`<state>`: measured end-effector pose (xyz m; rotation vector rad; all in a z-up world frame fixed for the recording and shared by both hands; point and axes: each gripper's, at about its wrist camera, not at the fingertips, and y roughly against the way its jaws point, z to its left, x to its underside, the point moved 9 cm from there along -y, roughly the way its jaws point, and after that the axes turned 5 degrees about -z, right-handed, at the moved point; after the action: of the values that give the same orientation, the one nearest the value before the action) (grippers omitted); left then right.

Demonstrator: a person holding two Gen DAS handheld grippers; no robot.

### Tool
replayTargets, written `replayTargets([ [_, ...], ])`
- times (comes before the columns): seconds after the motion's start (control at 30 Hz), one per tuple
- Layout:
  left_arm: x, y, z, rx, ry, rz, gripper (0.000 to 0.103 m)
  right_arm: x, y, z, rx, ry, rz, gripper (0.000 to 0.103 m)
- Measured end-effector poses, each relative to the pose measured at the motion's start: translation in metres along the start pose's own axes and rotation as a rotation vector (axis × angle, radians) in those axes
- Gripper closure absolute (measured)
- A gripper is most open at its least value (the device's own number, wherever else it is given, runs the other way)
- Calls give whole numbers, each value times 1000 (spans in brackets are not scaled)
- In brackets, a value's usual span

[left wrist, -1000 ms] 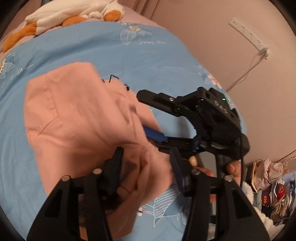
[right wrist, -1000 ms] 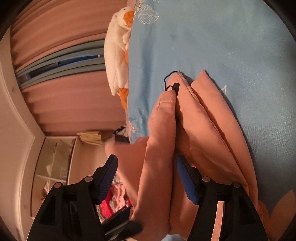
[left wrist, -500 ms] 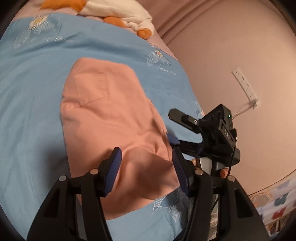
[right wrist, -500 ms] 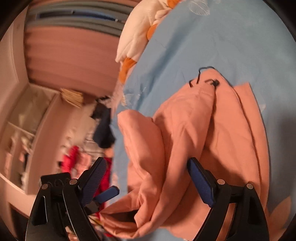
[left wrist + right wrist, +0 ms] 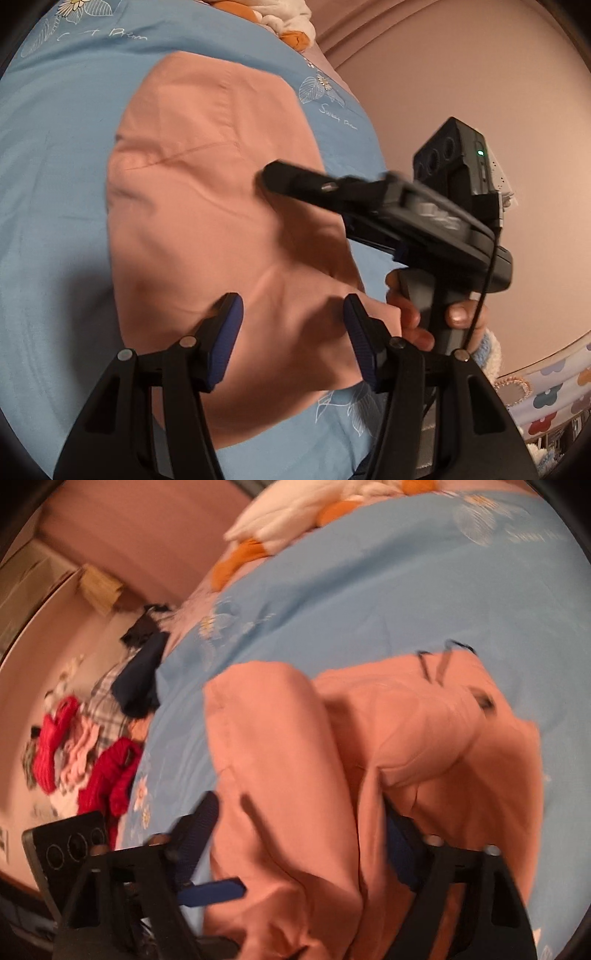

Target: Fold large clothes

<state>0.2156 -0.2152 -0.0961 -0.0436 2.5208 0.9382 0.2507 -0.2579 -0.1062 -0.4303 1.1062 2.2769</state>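
Observation:
A salmon-pink garment (image 5: pixel 207 192) lies spread on the blue bed sheet (image 5: pixel 44 184). My left gripper (image 5: pixel 291 332) hovers over its near part. The jaws are apart and the cloth lies slack under them, so the gripper is open. To the right, a hand (image 5: pixel 410 314) holds my right gripper, whose upper finger (image 5: pixel 295 184) reaches over the garment. In the blurred right wrist view, a thick fold of the garment (image 5: pixel 295 768) fills the gap of my right gripper (image 5: pixel 299 830). Its jaws are closing and both pads meet the cloth.
A white and orange plush toy (image 5: pixel 295 520) lies at the far end of the bed. Red, pink and dark clothes (image 5: pixel 99 738) are heaped on the floor beside the bed. A wall (image 5: pixel 461 66) stands close on the right.
The right gripper rolled and rose; its jaws widened, then narrowed onto the fold. The left gripper moved along the garment, which now lies flatter under it.

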Motion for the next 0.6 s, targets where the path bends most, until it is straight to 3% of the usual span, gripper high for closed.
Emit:
replayTargets([
  [0.03,0,1,1,0,3,0,47,0,-2,-4,-10,-2,4,72],
  [0.13,-1,6,3,16,28,-1,47,0,-1,-8,-77,-54,-19,92],
  [0.27,-4,28,6,21,45,-26,47,-7,17,-4,-121,-79,-105,95],
  [0.37,-10,47,10,-10,31,-61,41,-26,56,8,-187,-52,-188,95],
  [0.5,-18,60,14,-14,36,-100,39,-39,93,-1,-170,-43,-268,95],
  [0.6,-21,56,16,-10,45,-101,39,-30,92,-40,-126,-142,-277,95],
])
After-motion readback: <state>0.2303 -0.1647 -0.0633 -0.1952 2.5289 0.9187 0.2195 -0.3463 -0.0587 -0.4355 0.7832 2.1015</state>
